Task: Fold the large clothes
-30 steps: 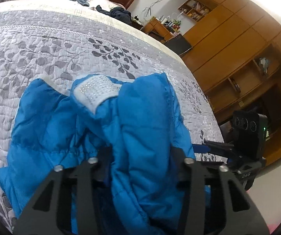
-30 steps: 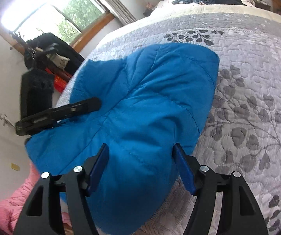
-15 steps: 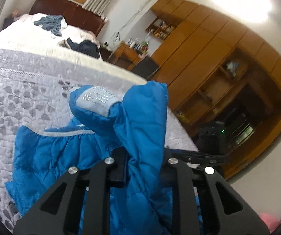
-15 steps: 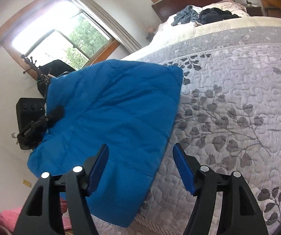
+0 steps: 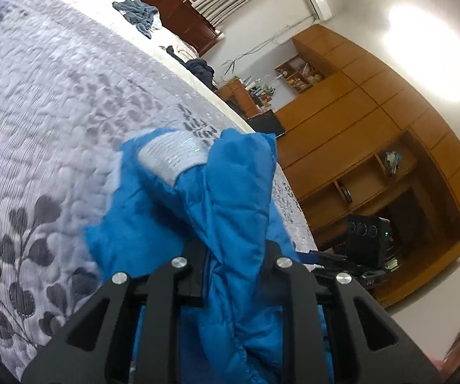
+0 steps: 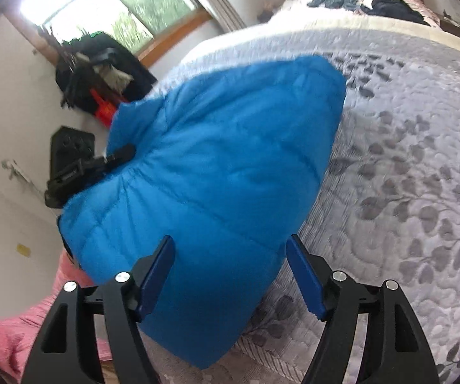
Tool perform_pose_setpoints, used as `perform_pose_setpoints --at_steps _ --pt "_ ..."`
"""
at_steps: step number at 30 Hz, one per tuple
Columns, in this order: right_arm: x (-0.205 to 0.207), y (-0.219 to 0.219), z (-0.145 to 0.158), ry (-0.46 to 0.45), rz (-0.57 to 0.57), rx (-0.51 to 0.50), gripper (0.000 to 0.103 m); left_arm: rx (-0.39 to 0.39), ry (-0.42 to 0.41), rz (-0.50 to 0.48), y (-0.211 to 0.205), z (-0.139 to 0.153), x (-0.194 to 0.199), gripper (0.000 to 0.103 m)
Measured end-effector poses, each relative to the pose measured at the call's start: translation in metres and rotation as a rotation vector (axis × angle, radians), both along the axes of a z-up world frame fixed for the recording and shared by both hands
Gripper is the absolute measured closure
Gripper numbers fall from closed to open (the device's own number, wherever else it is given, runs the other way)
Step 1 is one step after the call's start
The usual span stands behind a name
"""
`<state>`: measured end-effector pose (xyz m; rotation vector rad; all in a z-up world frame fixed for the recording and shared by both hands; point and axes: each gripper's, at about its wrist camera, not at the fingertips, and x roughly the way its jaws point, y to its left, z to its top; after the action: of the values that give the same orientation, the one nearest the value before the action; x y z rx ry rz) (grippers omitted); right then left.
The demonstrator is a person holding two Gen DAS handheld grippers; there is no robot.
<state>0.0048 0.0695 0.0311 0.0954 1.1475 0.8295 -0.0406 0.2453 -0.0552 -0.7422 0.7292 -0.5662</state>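
Puffy quilted blue jacket (image 6: 217, 172) bunched over near edge of bed (image 6: 415, 166), on grey leaf-stitched quilt. Left gripper (image 5: 234, 256) pinches thick fold of jacket. Right gripper (image 6: 230, 275) spread wide, holding nothing, jacket between its blue pads. Only left view shows white studded cuff (image 5: 172, 155), wooden cabinets (image 5: 374, 134); only right view, window (image 6: 108, 9).

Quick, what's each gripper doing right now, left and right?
Left gripper: shut on the blue jacket.
Right gripper: open, holding nothing, the jacket just ahead of it.
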Motion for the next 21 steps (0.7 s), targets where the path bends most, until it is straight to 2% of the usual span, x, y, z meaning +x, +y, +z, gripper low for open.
perform_pose_setpoints --at_steps 4,10,12,16,21 --pt "0.0 0.01 -0.012 -0.005 -0.001 -0.044 0.026 0.052 0.004 0.007 0.0 -0.014 0.003 0.075" --pt "0.006 0.008 -0.024 0.03 -0.007 -0.041 0.023 0.033 0.054 0.032 0.009 -0.019 0.003 0.062" --pt "0.002 0.005 -0.017 0.013 -0.011 -0.045 0.023 0.06 0.057 0.067 0.012 -0.009 -0.008 0.059" --pt "-0.009 -0.005 -0.005 -0.016 -0.008 -0.035 0.023 0.151 -0.019 0.149 0.018 0.026 -0.052 0.053" --pt "-0.014 -0.012 -0.002 -0.029 -0.008 -0.048 0.023 0.194 -0.097 0.104 -0.006 0.06 -0.096 0.045"
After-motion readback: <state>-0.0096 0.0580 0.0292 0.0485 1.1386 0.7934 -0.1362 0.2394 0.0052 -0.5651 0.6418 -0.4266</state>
